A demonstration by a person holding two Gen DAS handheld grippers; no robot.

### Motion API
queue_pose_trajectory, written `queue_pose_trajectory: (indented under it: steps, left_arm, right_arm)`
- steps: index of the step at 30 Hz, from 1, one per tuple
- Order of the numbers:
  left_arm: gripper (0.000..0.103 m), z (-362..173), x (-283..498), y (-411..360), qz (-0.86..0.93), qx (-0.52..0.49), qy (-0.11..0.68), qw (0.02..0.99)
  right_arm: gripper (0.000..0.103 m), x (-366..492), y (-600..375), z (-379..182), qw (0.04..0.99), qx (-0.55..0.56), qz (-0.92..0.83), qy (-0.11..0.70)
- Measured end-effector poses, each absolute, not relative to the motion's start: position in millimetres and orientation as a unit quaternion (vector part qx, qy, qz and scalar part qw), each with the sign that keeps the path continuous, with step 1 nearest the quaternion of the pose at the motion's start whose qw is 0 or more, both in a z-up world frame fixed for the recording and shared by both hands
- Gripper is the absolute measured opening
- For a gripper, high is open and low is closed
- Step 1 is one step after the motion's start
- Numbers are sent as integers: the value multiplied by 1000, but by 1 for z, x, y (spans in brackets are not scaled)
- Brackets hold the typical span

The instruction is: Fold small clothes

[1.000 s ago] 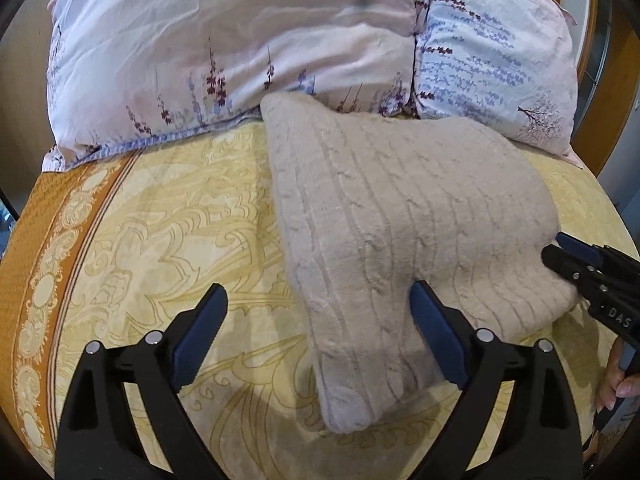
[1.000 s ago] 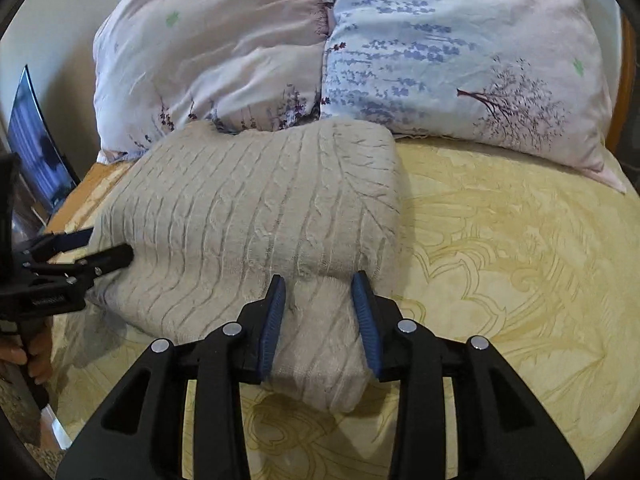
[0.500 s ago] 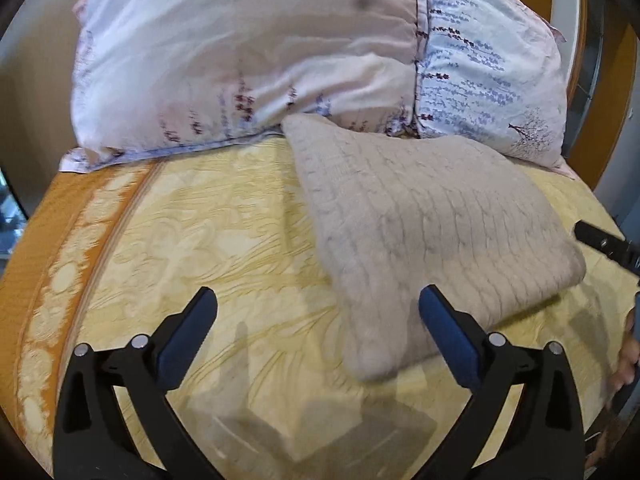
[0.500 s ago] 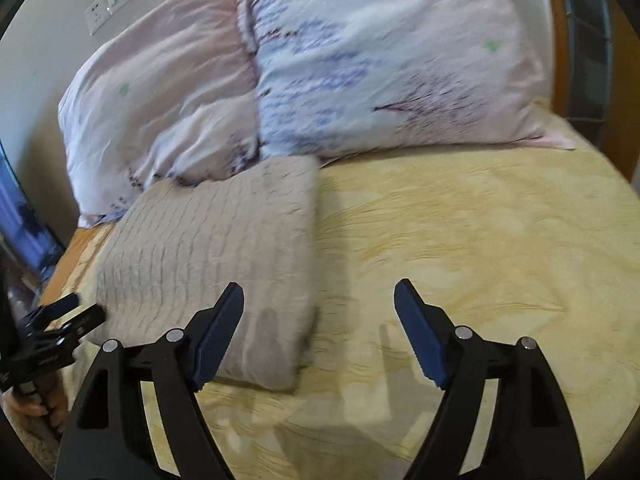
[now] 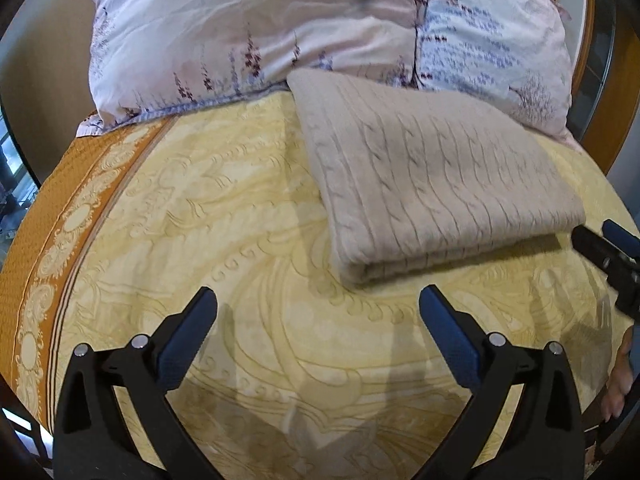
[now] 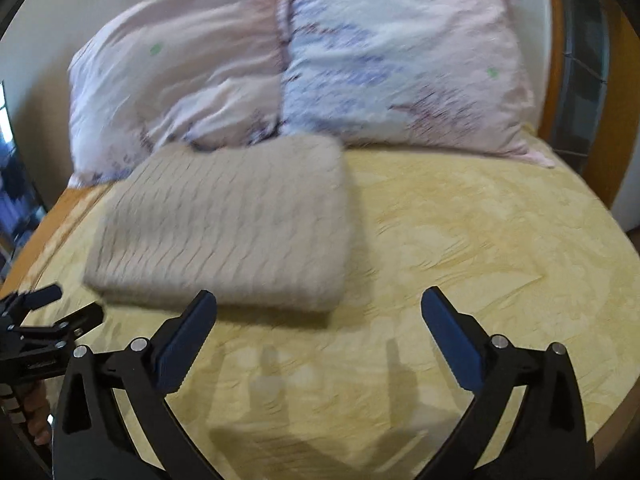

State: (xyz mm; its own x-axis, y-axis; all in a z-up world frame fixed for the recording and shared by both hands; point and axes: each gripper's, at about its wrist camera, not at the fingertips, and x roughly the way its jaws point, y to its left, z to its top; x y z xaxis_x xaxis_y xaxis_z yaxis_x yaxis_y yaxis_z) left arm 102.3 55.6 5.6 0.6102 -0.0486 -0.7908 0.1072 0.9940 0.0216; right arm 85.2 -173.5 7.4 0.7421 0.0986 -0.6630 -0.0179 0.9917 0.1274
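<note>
Both claws were spread wide and empty above the bedspread (image 5: 168, 208). The right claw (image 6: 319, 304) had just been opening; a second earlier it pinched the near edge of the sweater (image 6: 224, 224), which now lay free ahead and left of it. The left claw (image 5: 318, 304), earlier straddling the sweater's corner, had drawn back, so the folded sweater (image 5: 432, 184) lay flat ahead and right of it, untouched. Beyond the sweater, two floral pillows (image 5: 256, 28) leaned at the bed's head, touching its far edge. Nothing stood between claws and sweater.
</note>
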Motion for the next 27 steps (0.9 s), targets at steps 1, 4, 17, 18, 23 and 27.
queue_pose_trajectory:
  steps: [1, 4, 17, 18, 23, 27]
  left_arm:
    - [101, 4, 103, 54, -43, 36, 444, 894]
    - [101, -1, 102, 48, -42, 40, 453, 890]
    - [101, -3, 108, 43, -40, 42, 459, 886]
    - [101, -3, 108, 43, -41, 43, 459, 886]
    - [101, -3, 108, 43, -41, 42, 461, 886]
    - [101, -4, 108, 43, -41, 42, 459, 887]
  right_arm:
    - [102, 87, -171, 5, 929, 56, 33, 365]
    - [102, 89, -161, -6, 920, 48, 31, 389]
    - [102, 100, -151, -18, 900, 25, 6, 435]
    - [102, 100, -150, -18, 900, 25, 5, 435]
    - [102, 101, -151, -17, 900, 26, 4, 435]
    - [102, 101, -151, -17, 900, 26, 5, 435]
